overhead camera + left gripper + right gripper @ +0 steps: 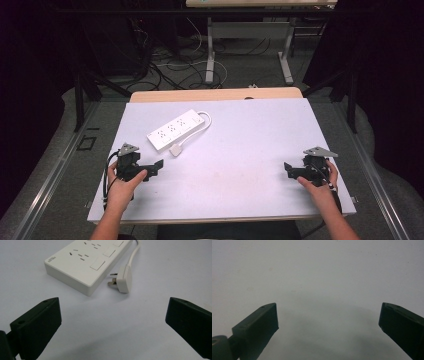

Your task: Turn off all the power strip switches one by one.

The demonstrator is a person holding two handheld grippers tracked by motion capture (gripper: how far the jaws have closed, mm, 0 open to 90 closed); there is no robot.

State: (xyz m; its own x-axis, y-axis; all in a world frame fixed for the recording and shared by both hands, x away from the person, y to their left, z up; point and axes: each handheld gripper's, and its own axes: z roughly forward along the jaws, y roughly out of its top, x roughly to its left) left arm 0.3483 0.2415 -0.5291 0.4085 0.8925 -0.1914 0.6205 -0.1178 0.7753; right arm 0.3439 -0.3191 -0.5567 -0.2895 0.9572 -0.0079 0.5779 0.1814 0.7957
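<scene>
White power strip [171, 130] lies flat on the pale tabletop [240, 165], left of centre, set diagonally: near end toward the person's left, far end up and to the right. In the left gripper view the strip [82, 262] sits ahead & slightly left of the jaws, sockets and rocker switches facing up, small brand mark at its near corner.

Its white cable [202, 122] leaves the far end, loops round and comes back along the strip's right side. Cable ends in a white plug [176, 149] lying on the table just beside the strip's near corner, not touching as far as I can tell. Left gripper view: plug [123, 277] on its side, metal pins pointing toward the strip, cable [133, 255] running up behind it.

Left gripper [157, 166], held in the left hand [122, 182], sits near the plug, a bit below & left of it in the high view, aimed toward it. Jaws spread wide, nothing between them but bare table; pads [40, 322] clear of strip & plug.

Right gripper [289, 170] in the right hand [320, 182] is well apart, at the table's right side, pointing inward. Jaws also wide, w/ bare surface between; pads [259, 325] grip nothing.

Beyond the table's far edge: floor w/ tangled cables [170, 67] and legs of another desk [212, 55].
</scene>
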